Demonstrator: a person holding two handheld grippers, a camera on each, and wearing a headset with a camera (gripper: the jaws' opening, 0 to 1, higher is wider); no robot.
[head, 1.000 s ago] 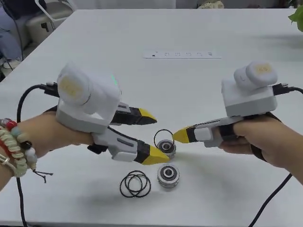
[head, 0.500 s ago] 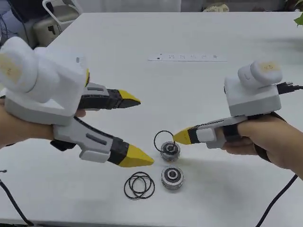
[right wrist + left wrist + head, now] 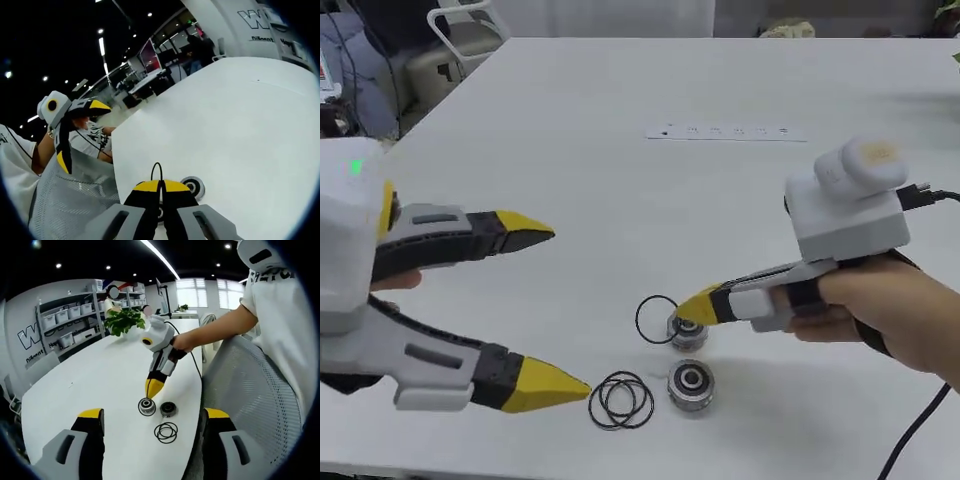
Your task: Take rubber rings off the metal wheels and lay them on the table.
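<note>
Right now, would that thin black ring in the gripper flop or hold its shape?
The rubber ring shows a round loop while pinched in the right gripper, so it is probably springy, not limp. It looks wire-thin, so likely very light.

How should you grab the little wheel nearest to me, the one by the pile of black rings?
Probably across its round outer rim, from above. The near wheel lies flat, hole up, so its sides are free. The ring pile sits at one side and the other wheel just behind, so the open left hand-held gripper should straddle it carefully.
</note>
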